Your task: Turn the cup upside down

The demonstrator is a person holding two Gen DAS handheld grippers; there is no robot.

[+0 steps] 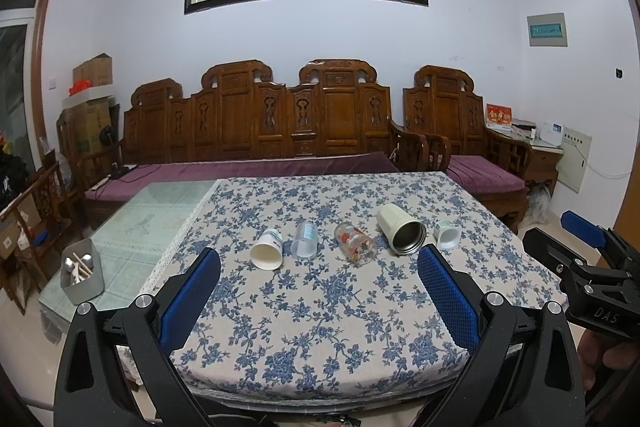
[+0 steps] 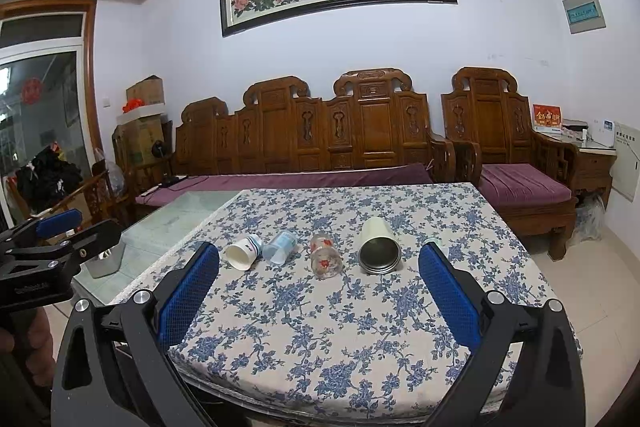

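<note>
Several cups lie on their sides in a row on the floral tablecloth [image 1: 320, 307]: a white paper cup [image 1: 267, 251], a clear plastic cup [image 1: 305, 241], a glass with red flowers [image 1: 355, 242], a cream steel-lined tumbler [image 1: 401, 229] and a small white cup [image 1: 446, 235]. The right wrist view shows the paper cup [image 2: 243, 253], plastic cup [image 2: 279, 247], glass [image 2: 326, 255] and tumbler [image 2: 378, 246]. My left gripper [image 1: 319, 259] is open and empty, short of the row. My right gripper [image 2: 319, 257] is open and empty, also short of it.
A grey utensil holder [image 1: 82, 277] stands on the bare glass tabletop [image 1: 136, 227] at the left. A carved wooden sofa [image 1: 256, 123] with purple cushions stands behind the table. The right gripper's body shows at the right of the left wrist view [image 1: 580, 267].
</note>
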